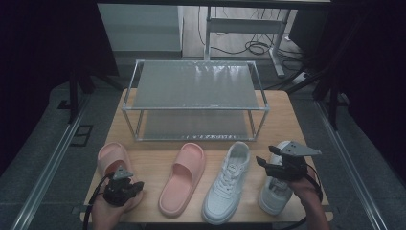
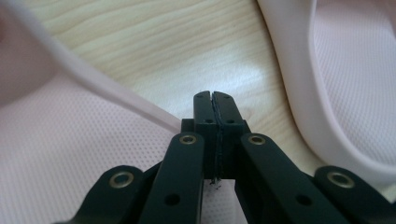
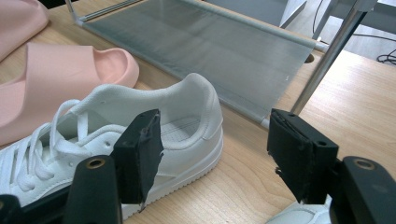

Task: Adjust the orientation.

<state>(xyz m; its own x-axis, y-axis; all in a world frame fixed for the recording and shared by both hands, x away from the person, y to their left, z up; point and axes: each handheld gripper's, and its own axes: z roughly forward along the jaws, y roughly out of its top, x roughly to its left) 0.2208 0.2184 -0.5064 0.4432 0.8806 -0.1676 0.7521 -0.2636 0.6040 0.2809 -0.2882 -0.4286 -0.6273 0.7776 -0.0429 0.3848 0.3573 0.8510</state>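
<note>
Two pink slippers and two white sneakers lie in a row on the wooden table (image 1: 287, 120). My left gripper (image 1: 138, 184) is shut and empty, low over the heel end of the left slipper (image 1: 109, 158). In the left gripper view its jaws (image 2: 213, 95) hang over bare wood (image 2: 163, 42), with pink slipper surface on the left (image 2: 70, 140) and on the right (image 2: 355, 70). My right gripper (image 1: 267, 155) stands open above the right sneaker (image 1: 275, 194). In the right gripper view its jaws (image 3: 215, 126) frame the heel of the other sneaker (image 3: 140, 107) without touching it.
A two-tier metal shoe rack (image 1: 196, 86) with grey mesh shelves stands at the back of the table, both shelves bare. The middle slipper (image 1: 184, 177) and the left sneaker (image 1: 227, 184) lie between my hands. A rack post (image 3: 327, 60) rises close ahead of the right gripper.
</note>
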